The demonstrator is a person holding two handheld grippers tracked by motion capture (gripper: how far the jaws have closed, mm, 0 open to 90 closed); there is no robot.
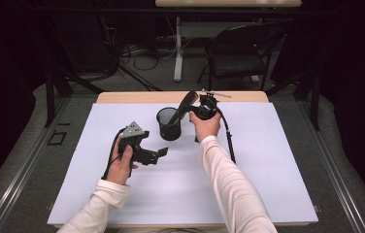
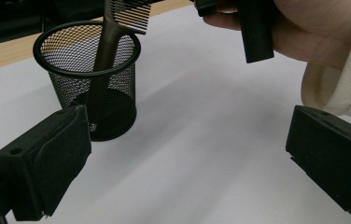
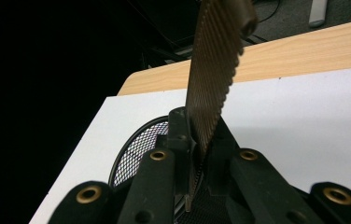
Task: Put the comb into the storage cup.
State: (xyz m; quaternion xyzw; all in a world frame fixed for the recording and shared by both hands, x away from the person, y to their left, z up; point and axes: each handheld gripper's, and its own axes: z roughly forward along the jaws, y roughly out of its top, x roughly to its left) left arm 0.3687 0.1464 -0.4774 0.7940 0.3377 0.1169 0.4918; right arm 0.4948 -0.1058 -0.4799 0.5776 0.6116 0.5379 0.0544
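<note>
Above the mesh cup (image 1: pixel 169 124) at the worktop's (image 1: pixel 268 174) far middle, the right tool (image 1: pixel 196 109) pinches a comb (image 1: pixel 183 108), its handle slanting down inside the cup. Left tool (image 1: pixel 157 154), spread and empty, waits nearby, left of the cup.

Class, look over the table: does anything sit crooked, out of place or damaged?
The comb leans at a slant in the mesh cup, handle down, its toothed end clamped in the right gripper. The cup stands upright; nothing looks spilled or broken.
</note>
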